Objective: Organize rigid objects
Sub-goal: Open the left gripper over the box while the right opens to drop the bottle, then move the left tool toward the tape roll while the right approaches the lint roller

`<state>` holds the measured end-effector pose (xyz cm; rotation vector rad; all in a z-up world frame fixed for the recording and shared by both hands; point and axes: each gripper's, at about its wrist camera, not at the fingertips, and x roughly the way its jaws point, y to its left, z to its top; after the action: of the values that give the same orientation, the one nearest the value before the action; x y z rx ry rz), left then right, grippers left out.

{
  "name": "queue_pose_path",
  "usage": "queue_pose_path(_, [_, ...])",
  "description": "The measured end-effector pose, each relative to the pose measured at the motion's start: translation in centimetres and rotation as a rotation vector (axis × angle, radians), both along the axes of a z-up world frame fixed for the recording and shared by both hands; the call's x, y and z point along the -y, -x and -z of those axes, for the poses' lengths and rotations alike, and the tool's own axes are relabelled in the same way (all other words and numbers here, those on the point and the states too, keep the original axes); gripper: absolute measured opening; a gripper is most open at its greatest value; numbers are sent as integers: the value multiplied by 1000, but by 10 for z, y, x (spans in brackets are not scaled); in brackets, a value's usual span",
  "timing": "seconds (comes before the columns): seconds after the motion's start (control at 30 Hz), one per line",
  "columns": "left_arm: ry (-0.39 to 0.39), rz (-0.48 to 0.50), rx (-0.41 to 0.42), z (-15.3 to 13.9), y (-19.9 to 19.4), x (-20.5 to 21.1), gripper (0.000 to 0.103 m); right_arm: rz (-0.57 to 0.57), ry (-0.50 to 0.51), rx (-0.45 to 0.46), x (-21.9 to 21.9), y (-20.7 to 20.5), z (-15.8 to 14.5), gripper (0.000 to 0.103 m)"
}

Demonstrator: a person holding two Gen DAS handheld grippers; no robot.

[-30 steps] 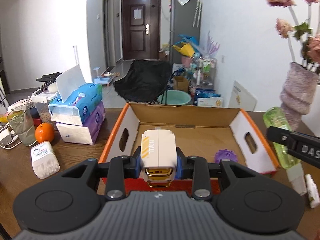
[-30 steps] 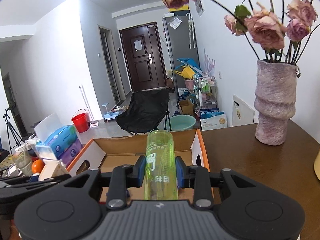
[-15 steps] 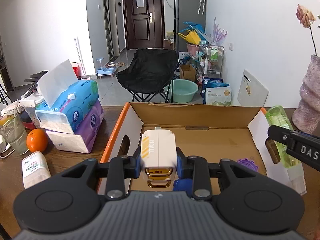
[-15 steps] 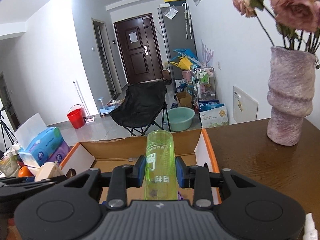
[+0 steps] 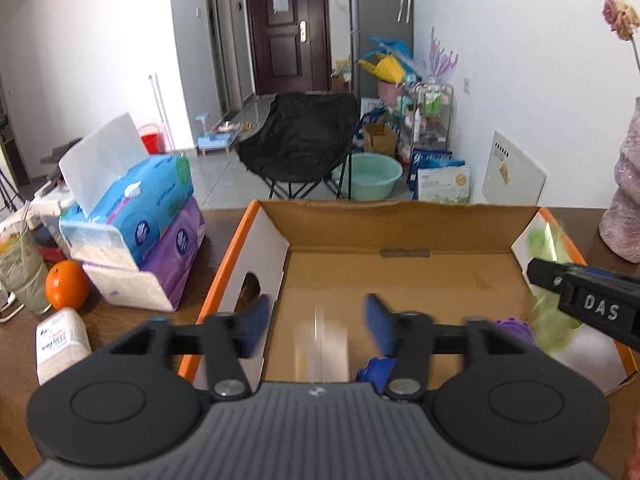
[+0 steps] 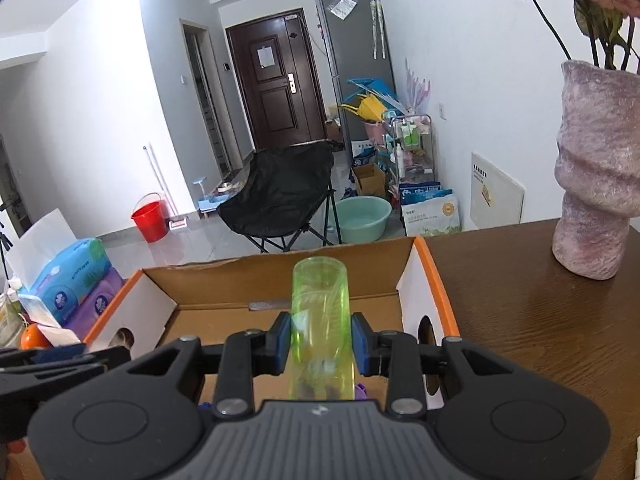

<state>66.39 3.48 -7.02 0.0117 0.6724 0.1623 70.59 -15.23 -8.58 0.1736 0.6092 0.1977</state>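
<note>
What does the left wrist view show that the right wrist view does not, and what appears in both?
Only the left wrist view shows the open left gripper with a blurred pale object between its fingers, the white container and the glass.

Only the right wrist view shows the right gripper shut on the green bottle, and the red bucket.

Both show the cardboard box, tissue packs, orange, folding chair and vase.

One cardboard box [image 5: 400,232], two tissue packs [image 5: 136,216], one orange [image 5: 66,290], perhaps two grippers [image 5: 316,324].
</note>
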Motion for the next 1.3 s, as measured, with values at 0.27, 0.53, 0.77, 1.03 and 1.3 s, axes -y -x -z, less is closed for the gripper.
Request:
queue_pose_path(0.27, [-4, -29, 58, -11, 15, -8, 103, 5, -38, 36, 14, 12, -4, 96])
queue_pose_path(0.53, [11, -54, 60, -20, 39, -14, 103, -17, -32, 57, 17, 35, -18, 103])
queue_pose_path(0.77, [21, -48, 81, -29, 68, -17, 103, -24, -24, 88, 19, 70, -31, 103])
queue_pose_path(1.03, [38, -29, 113, -39, 115, -14, 103, -49, 22, 116, 23, 128, -48, 103])
queue_pose_path(1.3, [23, 6, 156, -48, 176, -8, 103, -75, 54, 136, 30, 183, -55, 103])
